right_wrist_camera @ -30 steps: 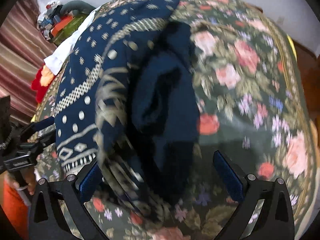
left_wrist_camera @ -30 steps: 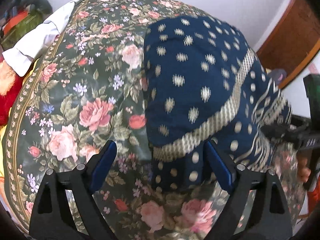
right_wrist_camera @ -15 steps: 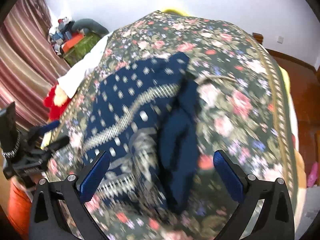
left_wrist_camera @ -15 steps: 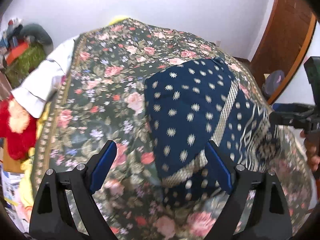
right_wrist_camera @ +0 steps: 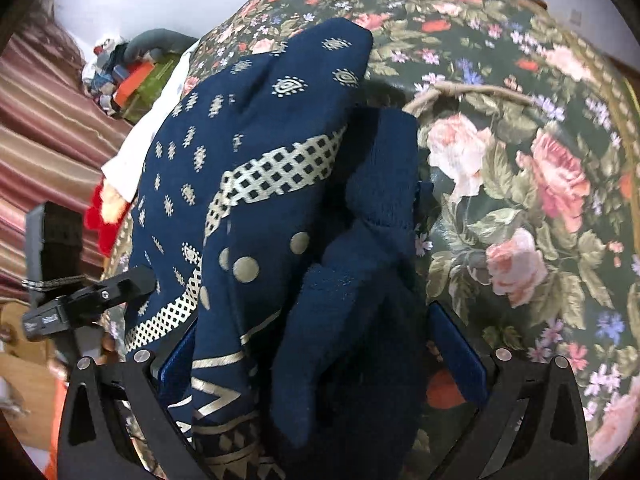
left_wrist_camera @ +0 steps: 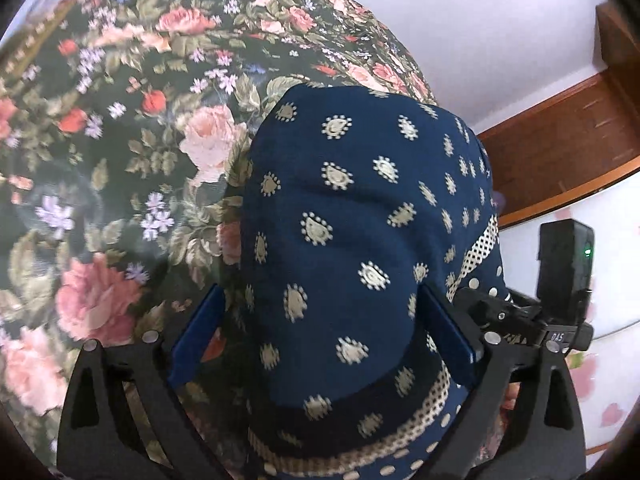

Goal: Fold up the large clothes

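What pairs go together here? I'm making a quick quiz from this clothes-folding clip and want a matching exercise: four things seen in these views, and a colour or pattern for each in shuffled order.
Things:
1. garment between the claws
2. bedspread
3. curtain at the left of the right wrist view
4. band across the garment

Descriptions:
A. pink roses on dark green
B. pale lattice of small squares
C. navy with cream motifs
D. maroon and pink stripes

Pairs: 1-C, 2-A, 3-D, 4-B
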Demonstrator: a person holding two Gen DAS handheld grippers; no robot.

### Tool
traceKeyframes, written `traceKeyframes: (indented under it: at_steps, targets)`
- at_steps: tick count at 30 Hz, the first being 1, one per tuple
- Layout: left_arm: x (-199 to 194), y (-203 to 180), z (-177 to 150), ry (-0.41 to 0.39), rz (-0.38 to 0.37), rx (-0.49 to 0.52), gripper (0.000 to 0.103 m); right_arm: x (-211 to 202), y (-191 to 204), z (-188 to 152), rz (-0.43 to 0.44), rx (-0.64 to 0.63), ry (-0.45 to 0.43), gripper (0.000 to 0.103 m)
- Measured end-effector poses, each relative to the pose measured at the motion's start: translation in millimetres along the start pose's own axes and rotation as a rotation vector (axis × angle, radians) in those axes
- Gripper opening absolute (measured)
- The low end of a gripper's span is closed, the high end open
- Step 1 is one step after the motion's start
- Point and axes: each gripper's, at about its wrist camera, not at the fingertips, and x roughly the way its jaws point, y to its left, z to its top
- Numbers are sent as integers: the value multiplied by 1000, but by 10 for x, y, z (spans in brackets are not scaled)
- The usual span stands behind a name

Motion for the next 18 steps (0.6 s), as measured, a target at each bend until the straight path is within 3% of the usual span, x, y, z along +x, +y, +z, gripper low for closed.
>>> traceKeyframes:
  at_steps: [13, 18]
  targets:
    - [243, 311, 101, 13, -164, -68, 103, 320, 312, 44, 147, -18, 33, 103]
    - [233, 297, 93, -4, -148, -48, 103, 400, 382, 20, 175, -14, 42, 103]
